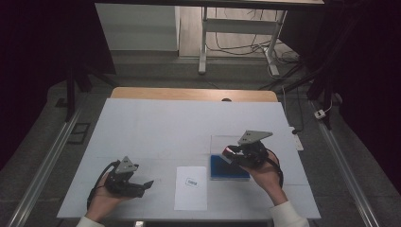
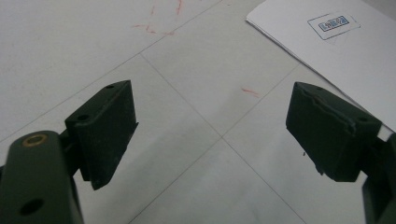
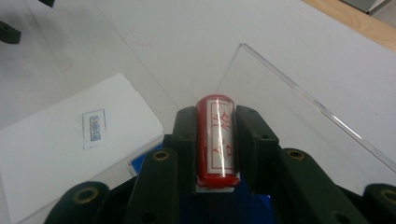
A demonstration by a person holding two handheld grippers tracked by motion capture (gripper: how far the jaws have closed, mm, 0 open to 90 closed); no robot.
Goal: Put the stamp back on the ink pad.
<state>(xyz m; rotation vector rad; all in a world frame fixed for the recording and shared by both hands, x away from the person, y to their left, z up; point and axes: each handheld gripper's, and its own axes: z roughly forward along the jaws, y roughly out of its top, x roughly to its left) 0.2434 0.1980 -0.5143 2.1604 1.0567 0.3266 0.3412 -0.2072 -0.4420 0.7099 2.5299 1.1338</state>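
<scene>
The right gripper squeezes a red stamp tight in its jaws, above the blue ink pad (beside the white paper). The left gripper rests low on the surface, jaws wide apart.

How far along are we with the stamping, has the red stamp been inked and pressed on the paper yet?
Done: the right gripper has picked up the red stamp, jaws shut on it, and one blue print already sits on the white sheet. In hand: the stamp is held above the blue ink pad, beside its clear lid. Whether it is inked is unclear. The left gripper waits open.
</scene>
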